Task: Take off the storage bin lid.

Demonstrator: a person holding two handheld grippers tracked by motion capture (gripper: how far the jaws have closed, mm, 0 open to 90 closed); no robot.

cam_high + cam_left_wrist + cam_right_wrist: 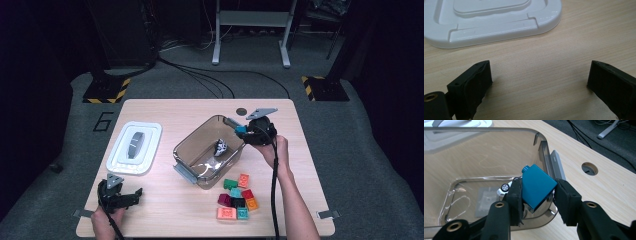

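- One blue brick (537, 187) sits clamped between the pads of my right gripper (246, 129), tilted, stud end up, hanging over the near wall of the clear bin (186, 150).
- Inside the bin, a small toy car (220, 147) lies on the floor; I judge the brick should drop beside it, not on top.
- I want the brick fully inside the rim before I part the jaws, or it may catch the wall and tumble onto the table.
- Lowering closer to the bin floor first should cut any bounce.
- My left gripper (131, 196) rests wide open and empty, left of the bin, below the white lid (494, 22).
- More bricks (236, 197) wait just outside the bin, toward me.
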